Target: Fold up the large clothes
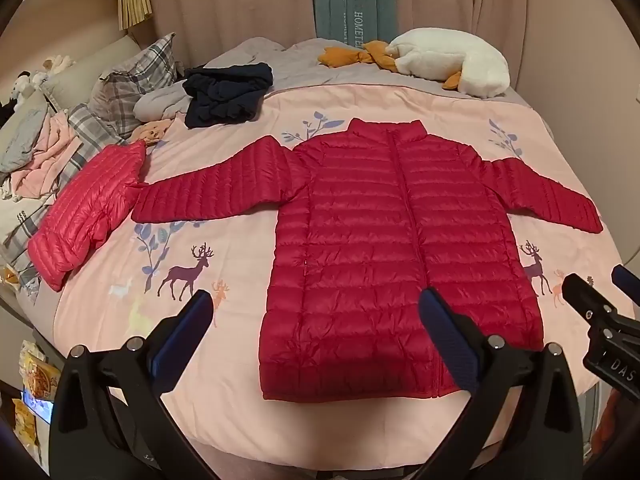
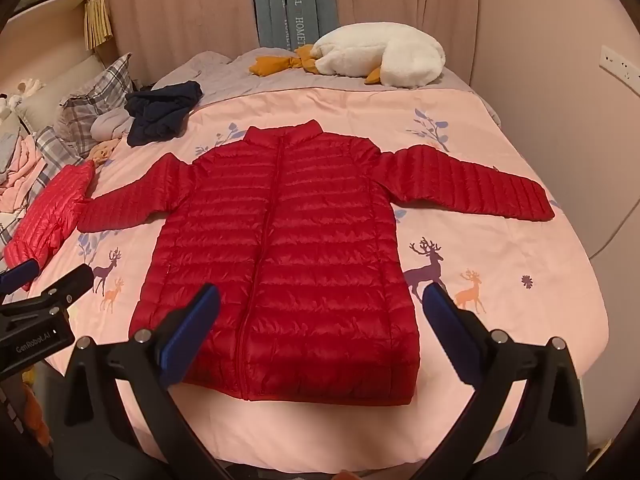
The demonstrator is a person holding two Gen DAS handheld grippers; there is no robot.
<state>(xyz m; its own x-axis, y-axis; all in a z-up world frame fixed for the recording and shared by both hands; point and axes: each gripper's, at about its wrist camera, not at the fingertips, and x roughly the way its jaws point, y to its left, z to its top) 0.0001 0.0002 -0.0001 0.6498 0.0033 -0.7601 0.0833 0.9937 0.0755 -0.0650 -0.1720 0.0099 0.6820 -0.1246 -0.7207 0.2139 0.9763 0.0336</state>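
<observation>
Blue-padded fingers frame the bottom of both views, and both tools are spread wide with nothing between them: the left hand-held gripper (image 1: 316, 312) hovers over the near hem region of the red puffer jacket (image 1: 384, 248), its right finger in front of the lower front of the jacket and its left finger out over bare quilt, touching neither as far as the view shows. Over on the other side, the right hand-held gripper (image 2: 320, 306) hangs above the same hem, its left finger in front of the jacket's lower panel, its right finger beyond the jacket's side edge, over the purple deer print. That jacket lies flat, front up, zipped, collar pointing away toward the far end of the bed, both sleeves stretched out to the sides, spread across the middle of the pink deer-print quilt (image 1: 224, 360). Off to the left side, a second, brighter pink-red puffer jacket (image 1: 80, 216) sits folded near the quilt's edge, just beside the tip of the spread jacket's sleeve. Farther back, a dark navy garment (image 1: 226, 94) is bunched up by the plaid pillows (image 1: 136, 80), and a white goose plush (image 1: 448, 60) rests at the far end.
</observation>
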